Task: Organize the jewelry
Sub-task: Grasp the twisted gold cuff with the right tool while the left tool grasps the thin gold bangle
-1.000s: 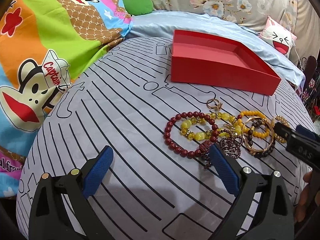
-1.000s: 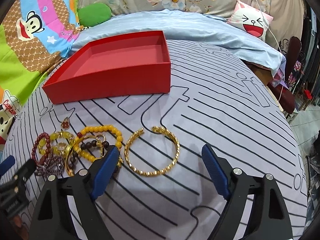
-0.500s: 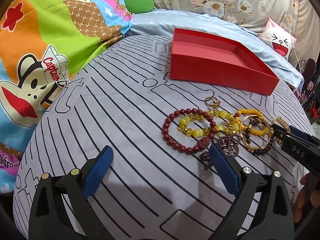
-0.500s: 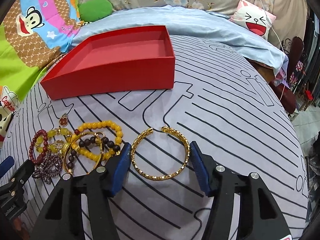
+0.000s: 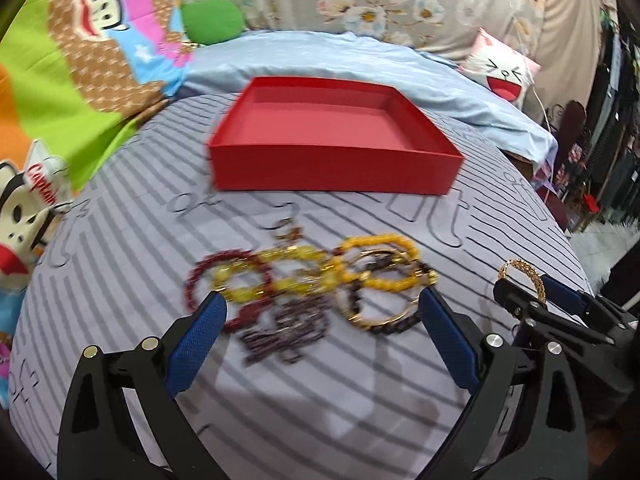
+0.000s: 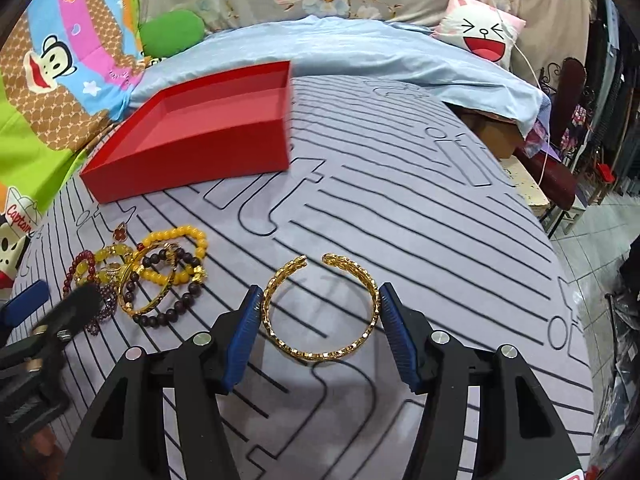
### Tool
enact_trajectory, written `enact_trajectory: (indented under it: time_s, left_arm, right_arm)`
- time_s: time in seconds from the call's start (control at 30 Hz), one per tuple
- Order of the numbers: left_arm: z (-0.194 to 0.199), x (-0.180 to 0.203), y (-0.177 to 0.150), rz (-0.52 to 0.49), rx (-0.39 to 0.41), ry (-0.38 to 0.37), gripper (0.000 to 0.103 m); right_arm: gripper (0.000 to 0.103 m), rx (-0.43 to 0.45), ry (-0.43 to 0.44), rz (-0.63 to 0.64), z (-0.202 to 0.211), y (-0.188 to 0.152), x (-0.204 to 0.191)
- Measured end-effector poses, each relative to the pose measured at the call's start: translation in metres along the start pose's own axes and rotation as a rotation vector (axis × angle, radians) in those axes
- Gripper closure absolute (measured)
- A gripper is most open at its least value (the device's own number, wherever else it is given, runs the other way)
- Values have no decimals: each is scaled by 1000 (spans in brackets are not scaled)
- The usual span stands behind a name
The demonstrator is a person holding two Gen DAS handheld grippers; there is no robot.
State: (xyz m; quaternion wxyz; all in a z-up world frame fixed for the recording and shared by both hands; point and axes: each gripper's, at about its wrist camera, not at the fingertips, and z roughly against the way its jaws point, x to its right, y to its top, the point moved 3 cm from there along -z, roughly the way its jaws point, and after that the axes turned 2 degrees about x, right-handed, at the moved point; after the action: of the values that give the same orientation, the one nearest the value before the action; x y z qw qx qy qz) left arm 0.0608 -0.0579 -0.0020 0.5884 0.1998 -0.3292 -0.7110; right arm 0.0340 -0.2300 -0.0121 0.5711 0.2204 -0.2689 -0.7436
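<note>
Sitting empty, red box point(image 6: 192, 142), bracelets point(image 6: 160, 272) heaped nearby on bedspread point(image 6: 400, 208)

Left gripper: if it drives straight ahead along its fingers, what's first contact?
Probably the bracelet pile: the open left gripper points down at it, the dark purple beads nearest. The picture is blurred, so depth is uncertain. The red box lies beyond.

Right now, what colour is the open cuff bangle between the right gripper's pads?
Gold, with a textured woven look: open cuff bangle. Clearest in the right wrist view.

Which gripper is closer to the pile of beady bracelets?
Left. The left gripper hangs open right over the bead bracelets; the right gripper, beside them, grips the gold bangle.
</note>
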Motion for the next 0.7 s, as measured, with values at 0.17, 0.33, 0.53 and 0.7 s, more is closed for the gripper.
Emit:
enact_trajectory:
  time_s: [0.17,0.33,0.53,0.7]
  left_arm:
    - [-19,19,2,-29,-28,-12,11]
    - [-37,21,1,-26,-69,-21,13]
    - [-42,23,1,-31,-65,-14,21]
    - [-42,30,1,-66,-57,-24,39]
  right_arm:
    - [46,2,-2,-17,-3,4,9]
    - [46,-9,16,-37,-11,8,15]
    - [46,-18,28,-46,-19,9,16]
    - [46,-22,36,-57,-22,9,19]
